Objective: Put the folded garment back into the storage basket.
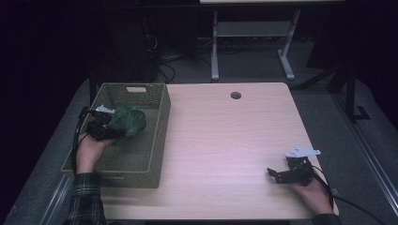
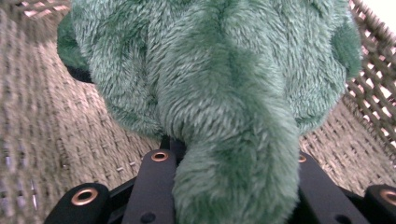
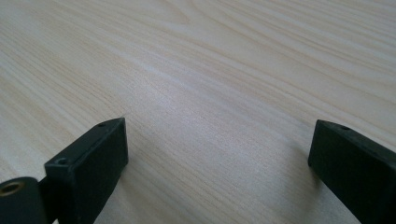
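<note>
A: Inside the woven green basket, at the left of the surface, a green plush toy is being pinched by the left claw.

B: So the carrying is judged nearly done?

A: Yes; only the release is left. The right claw is held spread, empty, over bare wood.

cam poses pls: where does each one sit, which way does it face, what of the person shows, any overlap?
High view: above the person's side, looking forward and down at the table; both forearms and tongs show.
Left gripper view: on the left tongs, facing the green plush inside the basket.
Right gripper view: on the right tongs, facing bare tabletop.
Shared: high and left views both show plush and basket.
</note>
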Demonstrator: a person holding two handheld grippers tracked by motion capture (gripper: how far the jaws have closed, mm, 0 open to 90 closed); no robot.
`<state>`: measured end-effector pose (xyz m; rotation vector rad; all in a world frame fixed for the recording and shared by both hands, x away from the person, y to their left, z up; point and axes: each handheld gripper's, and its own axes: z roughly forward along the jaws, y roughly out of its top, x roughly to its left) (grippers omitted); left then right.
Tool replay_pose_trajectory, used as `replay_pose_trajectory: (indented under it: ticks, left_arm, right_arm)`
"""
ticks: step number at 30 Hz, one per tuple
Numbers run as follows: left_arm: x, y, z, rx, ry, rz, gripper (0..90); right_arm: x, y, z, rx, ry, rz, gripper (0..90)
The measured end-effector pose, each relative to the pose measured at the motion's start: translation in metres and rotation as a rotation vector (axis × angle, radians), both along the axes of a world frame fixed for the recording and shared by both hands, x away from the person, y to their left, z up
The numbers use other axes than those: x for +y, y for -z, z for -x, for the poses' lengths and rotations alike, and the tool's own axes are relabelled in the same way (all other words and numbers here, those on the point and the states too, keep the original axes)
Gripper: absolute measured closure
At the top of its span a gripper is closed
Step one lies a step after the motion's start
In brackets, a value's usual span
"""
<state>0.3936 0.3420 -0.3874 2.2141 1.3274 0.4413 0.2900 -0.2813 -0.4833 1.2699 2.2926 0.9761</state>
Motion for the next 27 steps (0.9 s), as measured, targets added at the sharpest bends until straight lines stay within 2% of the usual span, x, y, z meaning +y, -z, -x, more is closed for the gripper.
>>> replay_pose_trajectory:
  ticks: [13,19,22,27]
  left_arm:
    - [-0.002,0.014,-0.006,0.084,0.023,-0.019,65.8]
    - [-0.004,0.021,-0.007,0.126,0.026,-0.033,60.3]
    - [-0.004,0.024,-0.009,0.161,0.032,-0.04,57.1]
    - [-0.002,0.026,-0.01,0.174,0.014,-0.031,48.8]
  right_arm:
    - [0.0,0.0,0.0,0.0,0.0,0.0,4.4]
    - [0.0,0.0,0.0,0.0,0.0,0.0,4.4]
    - [0.0,0.0,0.0,0.0,0.0,0.0,4.4]
    - [0.0,0.0,0.0,0.0,0.0,0.0,4.4]
